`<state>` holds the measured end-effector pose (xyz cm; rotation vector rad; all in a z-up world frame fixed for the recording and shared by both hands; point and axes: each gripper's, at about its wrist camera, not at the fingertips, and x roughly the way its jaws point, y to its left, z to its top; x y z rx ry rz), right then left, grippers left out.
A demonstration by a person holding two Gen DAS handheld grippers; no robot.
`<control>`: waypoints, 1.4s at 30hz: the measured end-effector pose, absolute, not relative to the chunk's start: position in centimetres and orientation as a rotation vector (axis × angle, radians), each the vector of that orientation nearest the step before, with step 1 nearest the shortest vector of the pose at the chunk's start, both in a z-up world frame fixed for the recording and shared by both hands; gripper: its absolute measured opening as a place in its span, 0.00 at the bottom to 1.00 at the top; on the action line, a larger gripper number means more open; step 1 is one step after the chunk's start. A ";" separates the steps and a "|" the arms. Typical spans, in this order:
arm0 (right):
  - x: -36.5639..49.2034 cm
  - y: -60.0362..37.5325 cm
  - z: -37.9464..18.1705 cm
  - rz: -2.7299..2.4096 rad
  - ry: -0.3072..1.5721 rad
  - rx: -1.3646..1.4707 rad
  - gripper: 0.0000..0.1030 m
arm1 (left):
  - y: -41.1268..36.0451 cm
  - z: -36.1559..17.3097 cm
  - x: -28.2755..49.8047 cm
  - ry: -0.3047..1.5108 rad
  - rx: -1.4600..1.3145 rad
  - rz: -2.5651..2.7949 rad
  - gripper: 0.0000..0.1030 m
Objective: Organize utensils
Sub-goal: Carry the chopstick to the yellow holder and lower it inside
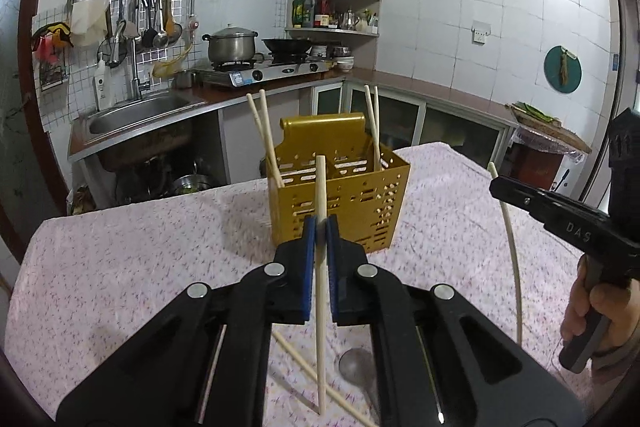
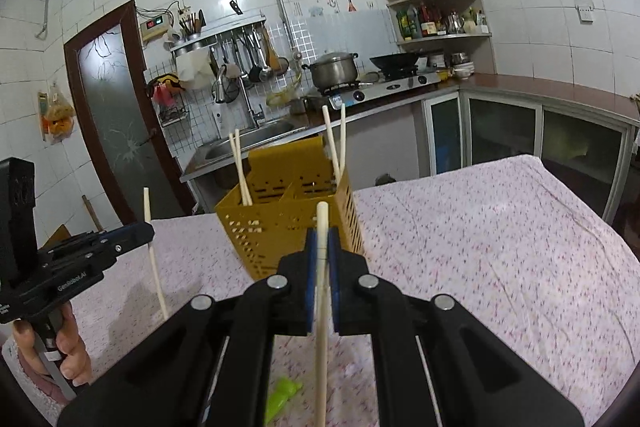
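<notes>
A gold perforated utensil holder (image 1: 340,195) stands on the table, with two chopsticks in its left part (image 1: 264,135) and two in its right part (image 1: 373,123). My left gripper (image 1: 320,227) is shut on a pale chopstick (image 1: 320,307), held upright just in front of the holder. My right gripper (image 2: 321,241) is shut on another chopstick (image 2: 321,327), upright near the holder (image 2: 288,223). The right gripper also shows at the right of the left wrist view (image 1: 496,183); the left one shows at the left of the right wrist view (image 2: 148,231).
A loose chopstick (image 1: 304,359) and a metal spoon (image 1: 356,367) lie on the floral tablecloth (image 1: 140,267) below my left gripper. A green utensil (image 2: 282,397) lies below my right gripper. Sink (image 1: 136,115), stove and counter stand behind the table.
</notes>
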<state>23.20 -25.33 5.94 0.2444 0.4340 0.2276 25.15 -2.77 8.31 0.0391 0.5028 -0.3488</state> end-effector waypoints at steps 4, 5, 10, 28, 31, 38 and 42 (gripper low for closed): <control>24.1 -25.2 6.0 0.231 0.414 0.251 0.06 | -2.8 8.4 25.7 0.481 0.027 -0.343 0.04; 24.4 -25.3 6.1 0.231 0.406 0.254 0.06 | -2.8 8.4 25.8 0.477 0.022 -0.343 0.04; 25.5 -25.4 7.5 0.238 0.361 0.265 0.06 | -2.5 9.6 26.6 0.448 0.000 -0.346 0.04; 34.0 -23.5 17.4 0.232 0.042 0.212 0.06 | -3.8 21.6 32.6 0.180 -0.025 -0.340 0.04; 35.8 -23.1 18.1 0.216 -0.009 0.201 0.06 | -4.2 21.9 34.3 0.161 -0.011 -0.330 0.04; 38.9 -22.1 16.7 0.234 -0.060 0.192 0.06 | -3.8 18.3 38.4 0.214 -0.045 -0.347 0.04; 39.6 -22.0 13.9 0.261 -0.034 0.181 0.06 | -3.7 14.7 39.1 0.252 -0.054 -0.360 0.04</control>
